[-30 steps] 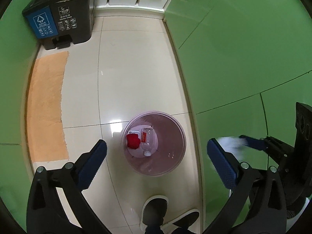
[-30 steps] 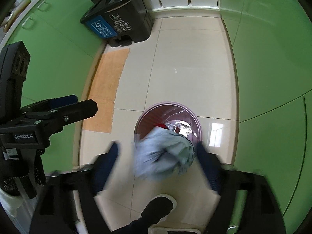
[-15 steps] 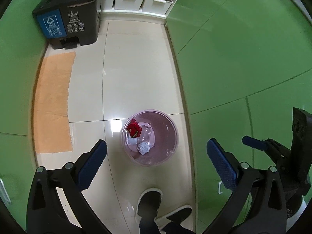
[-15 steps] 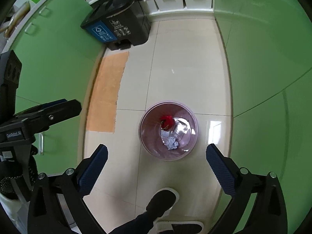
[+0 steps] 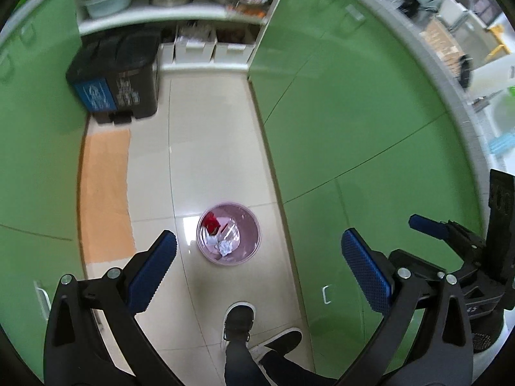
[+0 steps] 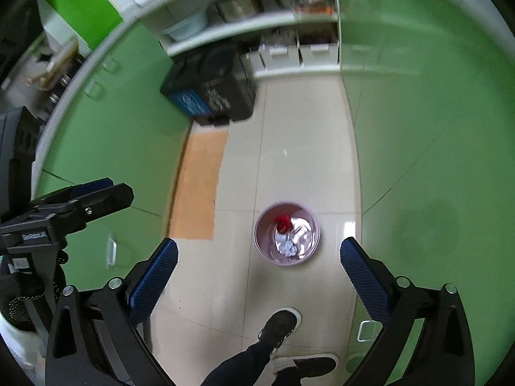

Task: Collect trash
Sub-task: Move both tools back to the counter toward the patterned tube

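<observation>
Now the crumpled paper wad (image 6: 287,248) lies inside the pink wastebasket (image 6: 313,247), beside a red item (image 6: 283,222) and what looks like a clear plastic bottle (the blur makes that last one hard to call). A second ago it hung between the jaws of the right gripper (image 6: 257,259) just above the bin; those jaws were still spreading early in that second, then stopped, and they stand wide apart with nothing between them. The left gripper (image 5: 256,254) is likewise spread wide and empty. Both views have pulled well up from the floor since then, so the basket looks small and the counter edge (image 5: 450,74) has come into sight on the right. The person's dark shoes (image 5: 239,320) stand just short of the bin. That piece is delivered, I judge; the next step would be finding more trash, and none shows on the tiles (image 6: 302,167) here.
</observation>
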Demonstrator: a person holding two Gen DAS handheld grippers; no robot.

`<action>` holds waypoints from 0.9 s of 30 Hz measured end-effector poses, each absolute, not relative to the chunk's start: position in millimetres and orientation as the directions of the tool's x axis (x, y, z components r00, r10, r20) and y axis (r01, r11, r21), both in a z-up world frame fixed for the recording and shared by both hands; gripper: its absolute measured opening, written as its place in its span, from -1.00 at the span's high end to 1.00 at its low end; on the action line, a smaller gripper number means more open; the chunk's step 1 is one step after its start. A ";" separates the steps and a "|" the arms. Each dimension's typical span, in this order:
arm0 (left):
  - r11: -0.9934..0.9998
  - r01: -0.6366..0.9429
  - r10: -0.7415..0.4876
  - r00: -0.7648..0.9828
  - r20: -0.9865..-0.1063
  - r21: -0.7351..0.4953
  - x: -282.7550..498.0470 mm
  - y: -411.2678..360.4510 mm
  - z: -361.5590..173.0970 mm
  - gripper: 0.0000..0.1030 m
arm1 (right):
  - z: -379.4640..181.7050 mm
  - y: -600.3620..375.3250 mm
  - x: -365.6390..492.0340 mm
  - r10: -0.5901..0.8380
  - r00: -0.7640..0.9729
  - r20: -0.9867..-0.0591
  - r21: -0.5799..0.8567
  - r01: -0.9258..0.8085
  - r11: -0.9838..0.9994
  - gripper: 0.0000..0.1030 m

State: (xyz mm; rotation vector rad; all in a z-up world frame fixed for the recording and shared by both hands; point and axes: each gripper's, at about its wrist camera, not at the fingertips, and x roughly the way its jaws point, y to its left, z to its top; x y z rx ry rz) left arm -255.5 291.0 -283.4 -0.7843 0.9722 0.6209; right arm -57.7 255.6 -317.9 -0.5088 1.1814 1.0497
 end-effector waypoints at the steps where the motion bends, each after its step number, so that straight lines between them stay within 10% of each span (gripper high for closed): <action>1: 0.580 -0.756 0.120 0.447 -0.886 -0.303 -254.6 288.0 -271.7 -0.95 | -305.3 252.0 -57.8 0.403 0.020 -0.915 0.185 -0.866 0.464 -0.88; 27: 0.856 -0.432 0.111 0.691 -0.715 -0.284 -127.5 166.2 -33.1 -0.95 | -65.2 -30.1 -8.2 0.444 0.520 -0.730 0.101 -0.559 0.823 -0.88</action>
